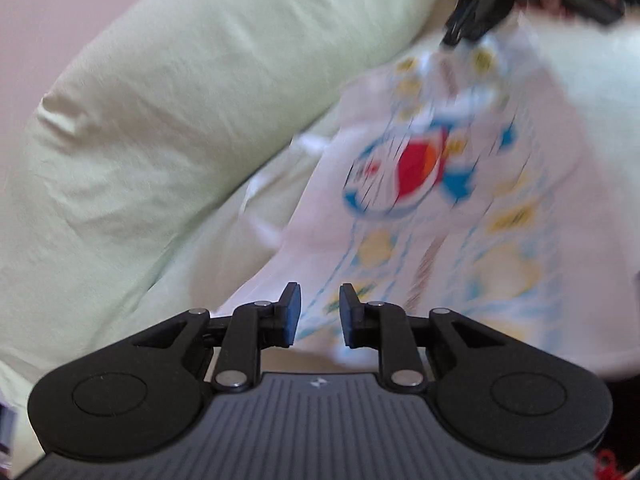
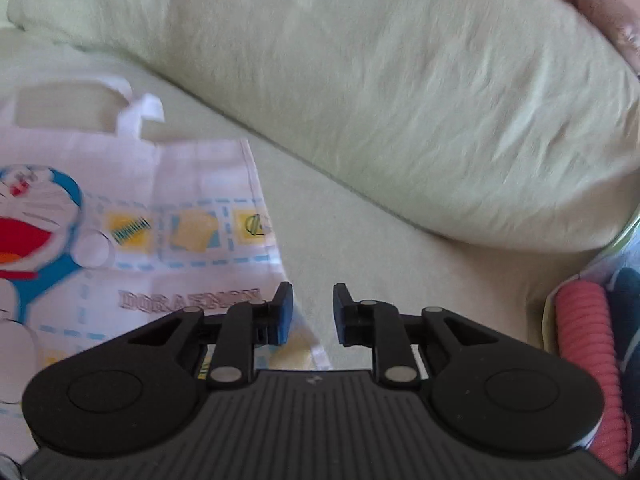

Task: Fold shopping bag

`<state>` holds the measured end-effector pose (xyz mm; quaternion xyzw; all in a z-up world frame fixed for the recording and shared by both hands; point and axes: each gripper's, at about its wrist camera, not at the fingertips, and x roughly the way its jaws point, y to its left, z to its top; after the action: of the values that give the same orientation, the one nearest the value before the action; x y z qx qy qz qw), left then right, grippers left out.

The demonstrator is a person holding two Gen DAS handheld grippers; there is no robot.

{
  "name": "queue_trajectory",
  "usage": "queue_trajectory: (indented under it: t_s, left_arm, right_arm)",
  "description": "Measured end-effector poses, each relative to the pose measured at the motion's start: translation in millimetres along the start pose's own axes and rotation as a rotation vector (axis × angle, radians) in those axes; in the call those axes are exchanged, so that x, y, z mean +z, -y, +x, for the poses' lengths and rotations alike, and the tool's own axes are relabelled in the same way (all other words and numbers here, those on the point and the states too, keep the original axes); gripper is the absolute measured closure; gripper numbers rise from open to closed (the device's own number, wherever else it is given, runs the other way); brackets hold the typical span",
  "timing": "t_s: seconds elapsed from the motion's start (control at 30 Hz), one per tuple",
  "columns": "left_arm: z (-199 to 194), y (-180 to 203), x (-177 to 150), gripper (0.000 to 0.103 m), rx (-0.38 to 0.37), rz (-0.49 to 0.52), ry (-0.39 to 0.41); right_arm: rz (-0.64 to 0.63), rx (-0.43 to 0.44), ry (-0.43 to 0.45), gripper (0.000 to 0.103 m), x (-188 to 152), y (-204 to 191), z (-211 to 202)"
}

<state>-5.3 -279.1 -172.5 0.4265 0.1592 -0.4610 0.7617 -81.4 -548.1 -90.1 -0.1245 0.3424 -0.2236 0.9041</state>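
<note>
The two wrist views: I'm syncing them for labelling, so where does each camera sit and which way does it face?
Left wrist: sits behind the open left gripper, looking down its fingers at the blurred white cartoon-printed shopping bag and the pale green pillow; the other black gripper shows at the top.
Right wrist: sits behind the open right gripper, facing the bag's edge, the pillow and the pale green sheet.
Shared: bag and pillow.

White cartoon-printed shopping bag [image 2: 168, 216], pale-green pillow [image 2: 400, 100]
</note>
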Motion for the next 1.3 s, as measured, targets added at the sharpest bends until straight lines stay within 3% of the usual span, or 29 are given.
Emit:
queue_trajectory:
  t_s: [0.1, 0.17, 0.23, 0.33, 0.47, 0.6, 0.7, 0.83, 0.93, 1.07, 1.13, 1.27, 1.3]
  left_arm:
    - [-7, 7, 3, 0.071, -0.048, 0.01, 0.015]
    - [-12, 12, 6, 0.072, -0.08, 0.016, 0.024]
    - [-16, 16, 6, 0.072, -0.103, 0.023, 0.032]
    - [-17, 9, -3, 0.072, -0.052, 0.029, 0.021]
    - [-19, 0, -16, 0.072, 0.015, 0.038, 0.008]
    - [-31, 1, -28, 0.069, 0.084, 0.086, 0.017]
    - [-55, 16, -33, 0.055, 0.12, 0.164, 0.054]
    - [-76, 34, -34, 0.054, 0.11, 0.175, 0.052]
    - [-84, 39, -29, 0.054, 0.05, 0.083, 0.028]
    - [-94, 33, -22, 0.054, -0.081, -0.117, 0.006]
    - [-99, 21, -21, 0.054, -0.126, -0.224, 0.005]
    - [-101, -13, -26, 0.051, -0.251, -0.486, 0.003]
    - [-99, -20, -27, 0.051, -0.275, -0.548, 0.002]
  right_arm:
    - [-0.063, 0.162, 0.066, 0.078, -2, -27, -39]
    - [-0.152, 0.189, 0.013, 0.078, -22, -47, -37]
    - [-0.175, 0.128, -0.03, 0.078, -43, -45, -26]
    - [0.002, 0.077, -0.058, 0.078, -59, -3, -13]
    - [0.077, 0.083, -0.082, 0.068, -65, 28, 1]
    - [0.098, 0.05, -0.109, 0.067, -57, 34, -3]
    - [0.119, 0.043, 0.005, 0.065, -52, 37, -46]
    - [0.173, 0.076, 0.102, 0.057, -57, 17, -111]
    - [0.269, 0.148, 0.096, 0.056, -69, -10, -139]
    - [0.429, 0.201, -0.021, 0.055, -84, -33, -145]
    - [0.669, 0.334, -0.065, 0.055, -94, -32, -139]
    - [0.675, 0.413, -0.119, 0.058, -83, -55, -121]
    - [0.691, 0.446, -0.146, 0.07, -79, -63, -111]
